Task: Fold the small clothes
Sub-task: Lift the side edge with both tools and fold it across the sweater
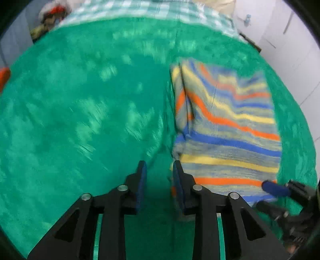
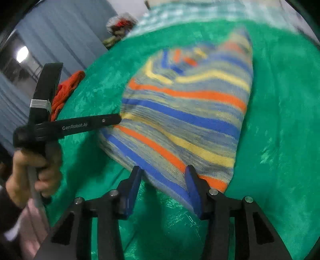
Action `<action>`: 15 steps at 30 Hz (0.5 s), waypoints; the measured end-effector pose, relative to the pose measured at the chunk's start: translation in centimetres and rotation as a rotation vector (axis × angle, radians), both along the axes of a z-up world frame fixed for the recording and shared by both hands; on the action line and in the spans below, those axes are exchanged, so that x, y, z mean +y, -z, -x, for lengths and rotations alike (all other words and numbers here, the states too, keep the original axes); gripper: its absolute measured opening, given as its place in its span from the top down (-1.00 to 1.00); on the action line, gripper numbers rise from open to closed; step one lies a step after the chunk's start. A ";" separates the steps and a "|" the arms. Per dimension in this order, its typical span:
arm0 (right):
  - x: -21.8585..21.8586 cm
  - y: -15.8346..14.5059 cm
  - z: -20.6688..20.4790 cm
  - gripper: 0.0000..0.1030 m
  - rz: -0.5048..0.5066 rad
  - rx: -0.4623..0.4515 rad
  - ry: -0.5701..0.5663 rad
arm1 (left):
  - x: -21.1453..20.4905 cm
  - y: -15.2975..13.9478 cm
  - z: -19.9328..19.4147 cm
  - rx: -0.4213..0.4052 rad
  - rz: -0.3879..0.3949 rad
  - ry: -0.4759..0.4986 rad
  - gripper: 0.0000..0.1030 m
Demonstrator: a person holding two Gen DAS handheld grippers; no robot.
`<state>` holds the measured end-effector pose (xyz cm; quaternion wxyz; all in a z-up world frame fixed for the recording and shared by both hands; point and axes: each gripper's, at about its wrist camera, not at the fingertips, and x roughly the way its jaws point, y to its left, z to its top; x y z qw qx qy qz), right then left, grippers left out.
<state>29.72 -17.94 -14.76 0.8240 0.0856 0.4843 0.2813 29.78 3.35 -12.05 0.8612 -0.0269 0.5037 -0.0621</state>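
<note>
both tongs, left [image 1: 158, 172] and right [image 2: 164, 176], gaped apart, empty, touching the striped garment's [image 1: 226, 124] 6 o'clock edge on the green blanket [image 1: 80, 112].

Fuzzy green blanket [image 1: 80, 120] covers the surface, with a green-and-white checked cloth [image 1: 140, 9] past its far edge. Crumpled orange-red cloth [image 2: 67, 88] sits at one side, and a blurry multicoloured pile [image 2: 118, 28] beyond it.

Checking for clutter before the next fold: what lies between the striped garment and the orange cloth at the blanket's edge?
In the right wrist view, only bare green fuzzy blanket lies between the striped knit garment and the crumpled orange cloth.
</note>
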 end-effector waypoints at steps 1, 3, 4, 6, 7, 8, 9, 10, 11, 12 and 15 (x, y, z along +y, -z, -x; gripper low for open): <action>-0.5 -1.1 -0.3 0.10 -0.016 -0.026 0.013 | 0.3 -1.1 0.1 -0.026 0.023 0.003 -0.03; -1.6 -3.8 -1.7 0.10 -0.011 -0.113 0.056 | 0.7 -3.0 -0.5 -0.077 0.083 0.012 -0.27; -1.9 -4.6 -2.6 0.10 -0.009 -0.132 0.069 | 0.3 -3.6 -1.2 -0.092 0.110 0.030 -0.35; -2.6 -5.3 -5.1 0.10 -0.014 -0.137 0.081 | -1.3 -3.6 -3.1 -0.096 0.105 0.064 -0.39; -2.6 -4.9 -6.6 0.10 -0.025 -0.120 0.085 | -2.3 -3.1 -4.1 -0.084 0.079 0.082 -0.39; -2.6 -4.3 -7.8 0.10 -0.035 -0.090 0.084 | -3.6 -1.5 -5.6 -0.044 0.026 0.099 -0.38; -2.5 -2.9 -9.1 0.10 -0.039 -0.040 0.085 | -4.0 0.2 -6.7 -0.003 -0.024 0.094 -0.24; -2.4 -0.8 -10.5 0.10 -0.022 0.039 0.092 | -4.2 1.9 -7.6 0.047 -0.070 0.081 -0.17; -2.1 1.0 -11.2 0.14 0.001 0.102 0.086 | -3.9 3.4 -8.2 0.097 -0.068 0.077 -0.17; -2.0 1.9 -11.7 0.18 0.030 0.118 0.069 | -3.4 3.5 -8.5 0.102 -0.036 0.073 -0.17; -2.7 -0.5 -12.4 0.26 0.013 0.050 0.063 | -2.8 0.8 -8.5 0.035 -0.008 0.107 -0.19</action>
